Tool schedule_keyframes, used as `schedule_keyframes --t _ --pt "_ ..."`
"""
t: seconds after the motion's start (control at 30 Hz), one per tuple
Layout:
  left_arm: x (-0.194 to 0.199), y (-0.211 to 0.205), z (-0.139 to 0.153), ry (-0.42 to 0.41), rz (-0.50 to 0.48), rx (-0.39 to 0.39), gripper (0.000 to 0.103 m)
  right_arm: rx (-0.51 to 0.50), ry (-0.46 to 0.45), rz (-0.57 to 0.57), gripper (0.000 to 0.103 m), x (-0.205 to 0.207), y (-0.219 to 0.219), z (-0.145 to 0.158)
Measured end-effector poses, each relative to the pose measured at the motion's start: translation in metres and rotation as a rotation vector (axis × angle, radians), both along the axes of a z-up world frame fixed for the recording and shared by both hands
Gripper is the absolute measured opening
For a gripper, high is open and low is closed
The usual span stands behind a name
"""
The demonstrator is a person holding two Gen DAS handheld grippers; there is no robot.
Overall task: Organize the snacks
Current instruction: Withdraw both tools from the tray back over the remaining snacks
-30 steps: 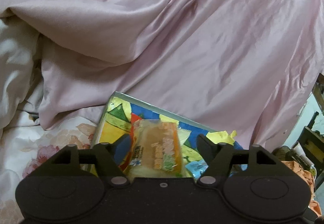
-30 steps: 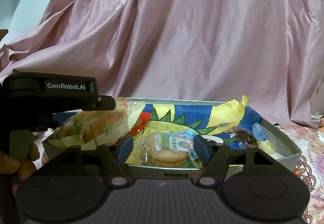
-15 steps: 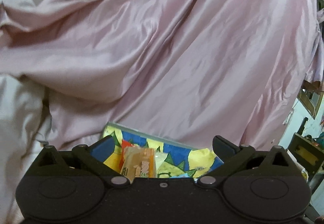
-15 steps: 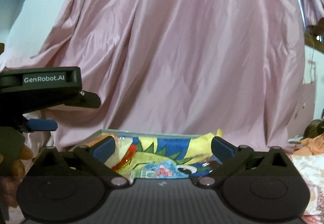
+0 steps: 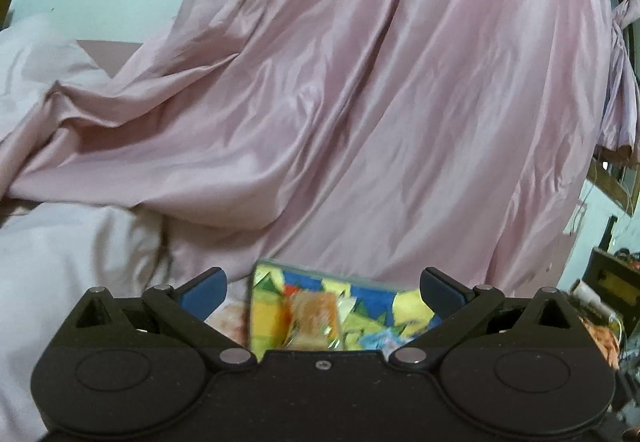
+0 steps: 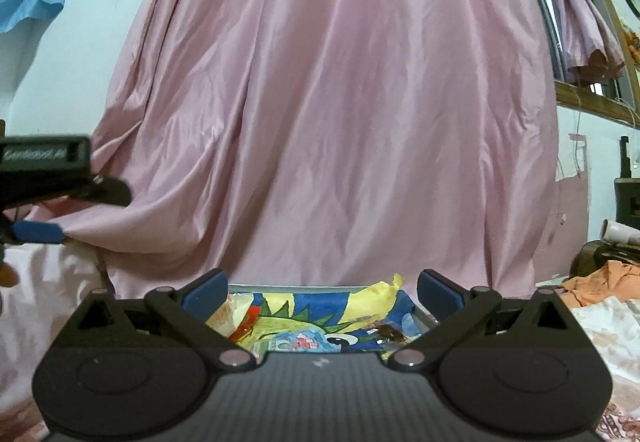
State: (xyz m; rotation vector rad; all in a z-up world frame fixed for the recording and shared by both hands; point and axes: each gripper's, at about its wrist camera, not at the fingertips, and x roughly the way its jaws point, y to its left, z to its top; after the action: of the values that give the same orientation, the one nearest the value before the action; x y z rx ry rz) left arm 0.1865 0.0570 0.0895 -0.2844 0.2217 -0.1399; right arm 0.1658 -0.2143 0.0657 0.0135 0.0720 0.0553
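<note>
A shallow tray [image 5: 260,306] lined with bright blue, yellow and green paper lies on the bed. An orange-wrapped snack pack [image 5: 316,316] lies in it, seen in the left wrist view. My left gripper [image 5: 320,288] is open and empty, raised above the tray's near side. In the right wrist view the tray [image 6: 304,287] holds a blue-and-pink snack packet [image 6: 298,340], a pale packet [image 6: 230,316] at the left and a dark snack [image 6: 386,332] at the right. My right gripper [image 6: 320,288] is open and empty above it. The left gripper [image 6: 60,178] shows at the left edge there.
A large pink satin cloth [image 6: 328,114] hangs behind the tray. White bedding [image 5: 60,262] lies to the left. Orange fabric [image 6: 600,280] and dark furniture [image 6: 628,202] stand at the right. A floral sheet [image 6: 612,326] covers the bed.
Both grippers opened wide and lifted up and back from the tray. The left gripper let go of the orange snack pack, which now lies in the tray.
</note>
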Motion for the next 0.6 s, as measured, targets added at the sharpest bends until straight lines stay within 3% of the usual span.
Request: schedule_keyframes --t 0.33,0.6 --pt "-0.049 0.036 -0.019 0.105 0.067 0.022 0.102 -0.002 0.030 0.040 0.103 -0.048 -0.004 0.000" --pt "-0.072 0.031 -0.049 0.255 0.003 0.067 0.102 -0.075 0.144 0.109 0.103 -0.070 -0.003 -0.009"
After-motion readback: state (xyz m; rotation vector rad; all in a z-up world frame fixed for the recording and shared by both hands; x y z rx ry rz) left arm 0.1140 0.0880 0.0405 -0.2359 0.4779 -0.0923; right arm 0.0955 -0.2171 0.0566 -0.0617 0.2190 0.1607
